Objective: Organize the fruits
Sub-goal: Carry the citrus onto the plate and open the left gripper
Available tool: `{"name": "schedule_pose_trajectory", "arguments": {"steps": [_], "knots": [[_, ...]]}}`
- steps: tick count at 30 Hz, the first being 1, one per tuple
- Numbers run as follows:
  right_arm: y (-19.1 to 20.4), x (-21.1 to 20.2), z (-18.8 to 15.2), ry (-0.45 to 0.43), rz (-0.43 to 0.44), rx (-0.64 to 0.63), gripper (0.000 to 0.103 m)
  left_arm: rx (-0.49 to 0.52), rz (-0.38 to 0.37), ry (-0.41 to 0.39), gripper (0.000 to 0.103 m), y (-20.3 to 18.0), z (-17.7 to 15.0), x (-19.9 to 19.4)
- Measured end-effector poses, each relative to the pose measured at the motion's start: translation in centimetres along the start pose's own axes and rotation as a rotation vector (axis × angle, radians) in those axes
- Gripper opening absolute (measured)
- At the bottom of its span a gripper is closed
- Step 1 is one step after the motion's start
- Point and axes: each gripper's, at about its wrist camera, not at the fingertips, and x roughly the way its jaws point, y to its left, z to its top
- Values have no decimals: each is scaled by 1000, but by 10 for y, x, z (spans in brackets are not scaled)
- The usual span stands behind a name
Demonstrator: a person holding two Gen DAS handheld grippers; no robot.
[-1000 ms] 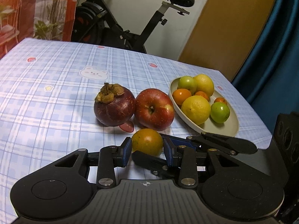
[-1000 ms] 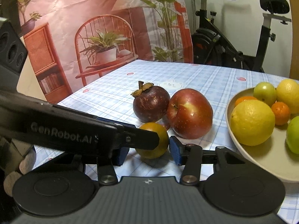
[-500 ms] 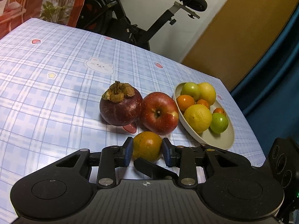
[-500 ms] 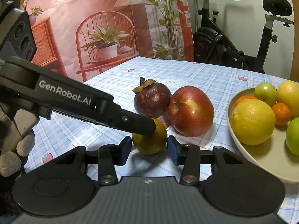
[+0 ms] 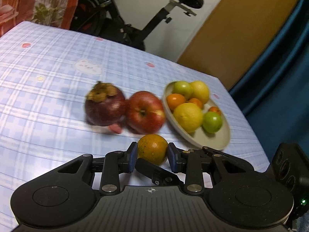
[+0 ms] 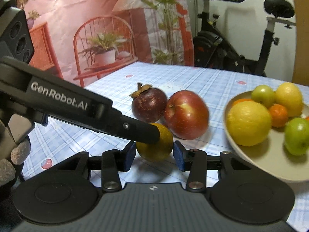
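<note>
Here, left gripper (image 5: 152,153) pinches the small round orange fruit (image 5: 152,147), bound for the beige bowl (image 5: 222,140) on the right; right gripper (image 6: 154,157) flanks it, slightly open.

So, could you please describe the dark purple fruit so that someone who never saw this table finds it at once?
Start at the cream bowl of citrus and green fruits on the blue checked tablecloth. Left of it, on the cloth, lies a red apple, and the mangosteen touches the apple's left side. It alone is dark purple with a dry brown leafy cap.
</note>
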Motion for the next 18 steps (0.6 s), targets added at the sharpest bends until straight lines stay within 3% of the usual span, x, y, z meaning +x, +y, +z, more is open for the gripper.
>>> {"name": "schedule_pose_trajectory", "arguments": {"steps": [10, 18], "knots": [[-33, -53, -2, -94, -87, 119, 45, 135, -50, -10, 35, -61, 13, 18], [-71, -82, -1, -139, -178, 241, 45, 216, -77, 34, 35, -103, 24, 51]]}}
